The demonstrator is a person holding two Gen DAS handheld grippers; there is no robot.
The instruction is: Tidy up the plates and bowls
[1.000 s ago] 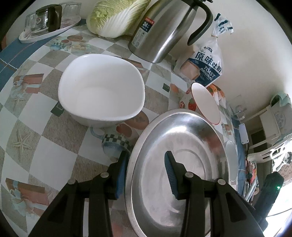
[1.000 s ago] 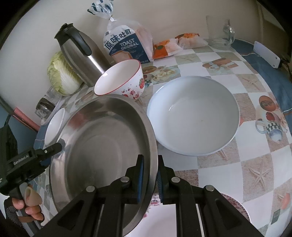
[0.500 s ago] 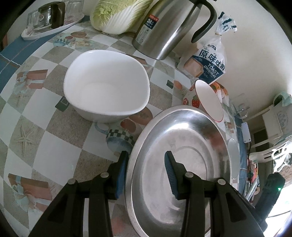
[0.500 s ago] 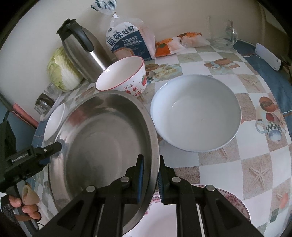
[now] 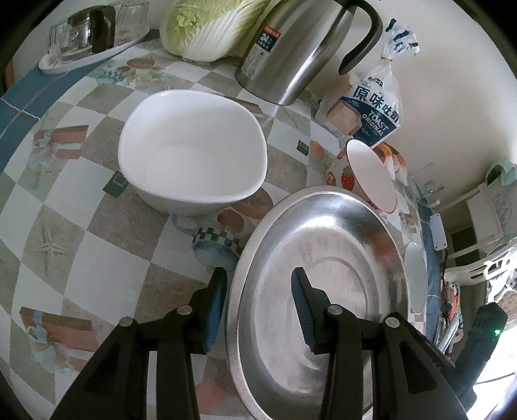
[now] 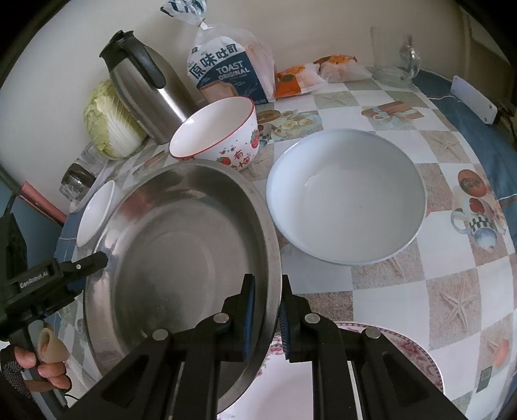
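Observation:
A wide steel basin (image 5: pixel 339 258) hangs tilted above the table between both grippers. My left gripper (image 5: pixel 258 290) straddles its rim, the outer pad against the outside and the inner pad on the sloping wall. My right gripper (image 6: pixel 266 310) is shut on the opposite rim of the steel basin (image 6: pixel 181 252). A squarish white bowl (image 5: pixel 194 155) stands to the left of the basin. A strawberry-print bowl (image 6: pixel 213 129) sits behind it, and a wide pale bowl (image 6: pixel 345 200) to its right. A floral plate (image 6: pixel 420 362) lies under the right gripper.
A steel kettle (image 5: pixel 300 48), a cabbage (image 5: pixel 206 29) and a toast bag (image 5: pixel 371 110) line the wall. A tray of glasses (image 5: pixel 90 35) is far left. Snack packets (image 6: pixel 316 71), a glass jug (image 6: pixel 391 55) and a power strip (image 6: pixel 471 100) sit far right. A hand (image 6: pixel 42 365) holds the left gripper.
The basin keeps its place in both grippers. The table and bowls have drifted only slightly in both views, and a little more of the floral plate shows.

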